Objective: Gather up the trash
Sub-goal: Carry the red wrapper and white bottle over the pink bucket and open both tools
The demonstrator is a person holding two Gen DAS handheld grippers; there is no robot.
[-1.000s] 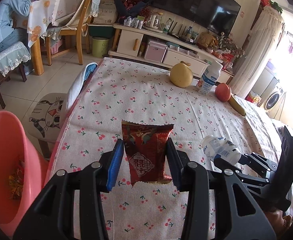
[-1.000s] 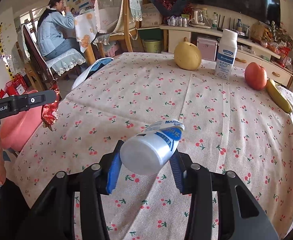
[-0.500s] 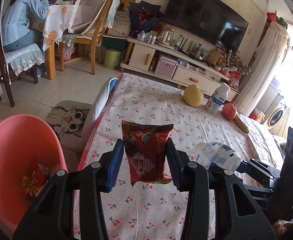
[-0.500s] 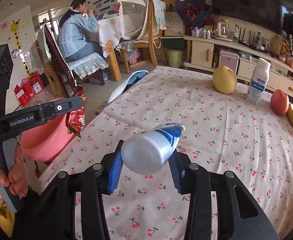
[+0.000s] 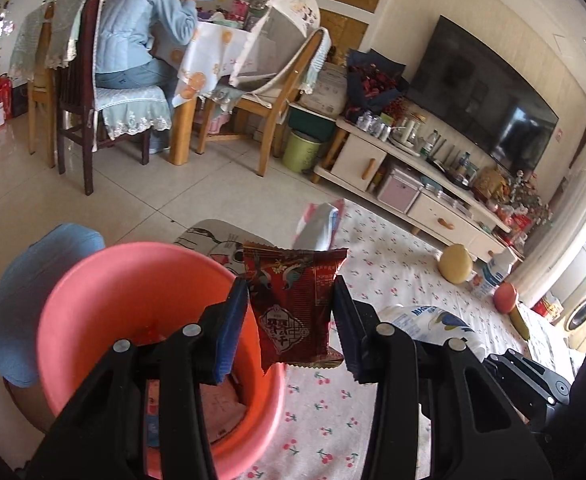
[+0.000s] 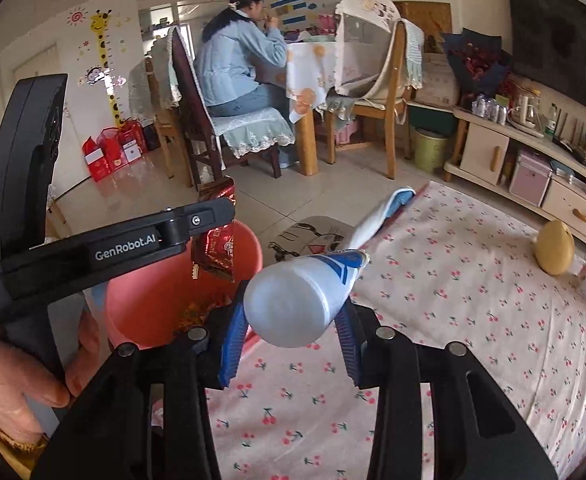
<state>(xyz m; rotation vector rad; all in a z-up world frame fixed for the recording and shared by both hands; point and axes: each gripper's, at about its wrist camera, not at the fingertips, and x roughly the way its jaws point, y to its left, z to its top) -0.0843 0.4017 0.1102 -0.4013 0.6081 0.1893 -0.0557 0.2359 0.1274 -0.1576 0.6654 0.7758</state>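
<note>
My left gripper [image 5: 291, 324] is shut on a red snack wrapper [image 5: 293, 304] and holds it above the right rim of a pink bin [image 5: 93, 280] beside the table. The bin holds several bits of trash. My right gripper [image 6: 291, 336] is shut on a white plastic bottle with a blue label [image 6: 297, 300], held over the table's left edge. In the right wrist view the left gripper [image 6: 209, 220] and wrapper [image 6: 215, 248] hang over the bin [image 6: 153, 304]. The bottle also shows in the left wrist view [image 5: 433, 324].
The table [image 6: 453, 320] has a cherry-print cloth; a yellow pomelo [image 6: 555, 252], a white milk bottle [image 5: 493, 272], an apple [image 5: 505, 296] and a banana [image 5: 519, 322] stand at its far side. A cat-print stool [image 5: 213, 240] stands behind the bin. A person [image 5: 141, 28] sits at a far table.
Both grippers have swung left, off the middle of the table. The wrapper has gone from above the cloth to above the pink bin. The bottle has followed toward the table's left edge.
</note>
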